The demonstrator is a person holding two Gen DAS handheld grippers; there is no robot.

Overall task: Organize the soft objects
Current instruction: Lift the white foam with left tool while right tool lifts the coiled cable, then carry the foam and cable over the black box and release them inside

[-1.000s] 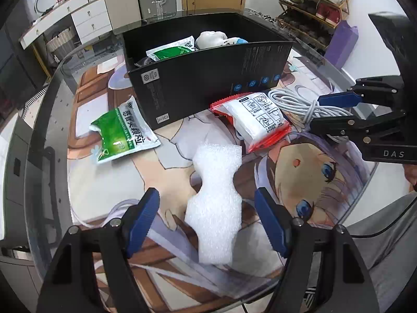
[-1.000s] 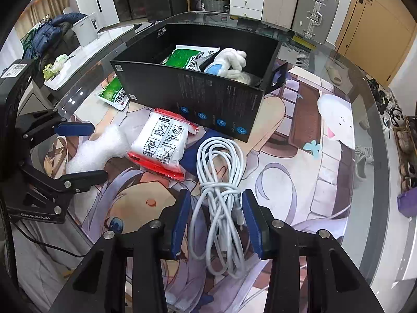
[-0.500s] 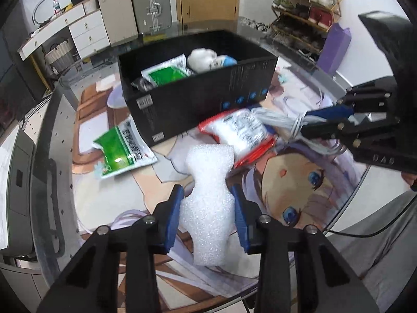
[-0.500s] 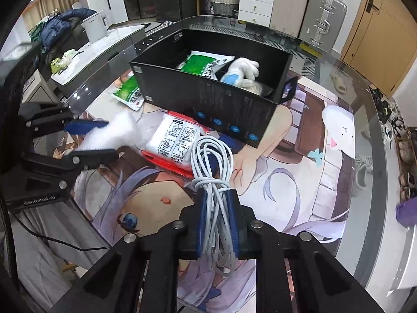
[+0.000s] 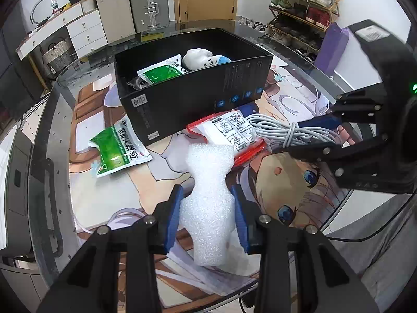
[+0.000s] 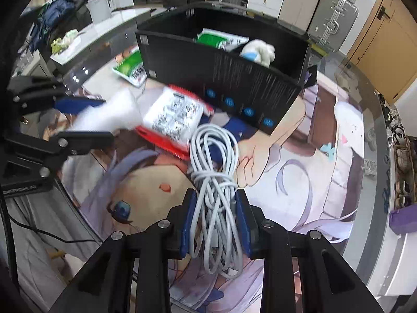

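A round glass desk [image 5: 49, 120] under an illustrated mat stands in a cluttered room with suitcases, drawers and a shoe rack at the far side.

In the left wrist view the left claw [image 5: 207, 212] is pinched on the near waist of a white foam piece [image 5: 208, 182], whose far end touches the red-edged sachet [image 5: 229, 133]. In the right wrist view the right claw [image 6: 215, 220] holds a bundled grey cable [image 6: 215, 172]; its jaws are opening a little, with the pads still against the strands. The black box [image 5: 198, 88] sits at the far middle of the desk and already holds a green pouch and a white plush toy. A second green pouch [image 5: 120, 151] lies on the mat to the left of the box.

The risks, as I judge them:
- The foam is soft and held only at one narrow spot, so it may bend or slip out when swung toward the box.
- The cable's far loop hangs free beyond the pads. It may catch the sachet or the box wall, and a loosening grip could let strands slide out.
- Both claws aim at one box from close quarters, so they may collide.
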